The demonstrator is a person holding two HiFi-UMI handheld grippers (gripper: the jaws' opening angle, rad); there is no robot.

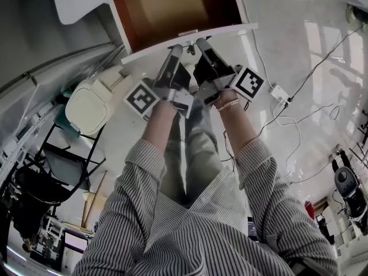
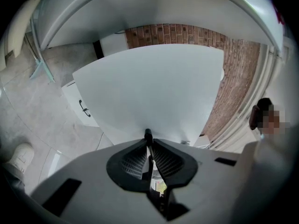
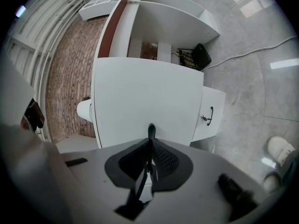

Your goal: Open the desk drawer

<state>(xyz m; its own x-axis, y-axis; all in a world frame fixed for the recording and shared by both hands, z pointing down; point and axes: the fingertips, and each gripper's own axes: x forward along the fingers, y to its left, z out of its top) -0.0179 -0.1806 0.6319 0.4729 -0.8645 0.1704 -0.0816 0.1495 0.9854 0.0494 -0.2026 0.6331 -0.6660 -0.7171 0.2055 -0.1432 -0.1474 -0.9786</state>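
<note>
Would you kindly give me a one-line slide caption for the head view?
Left gripper and right gripper, both closed on the handle of the open desk drawer, its brown inside showing.

Bright, glary, fisheye-warped edges

fingers (image 3: 165, 161) pinch drawer handle (image 3: 151, 130)

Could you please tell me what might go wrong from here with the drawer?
The left gripper and right gripper pinch the thin dark handle only at their jaw tips, so it could slip free. The drawer is already well out, toward the person's legs; pulling further may bump them. Cables on the floor could trip a backward step.
</note>
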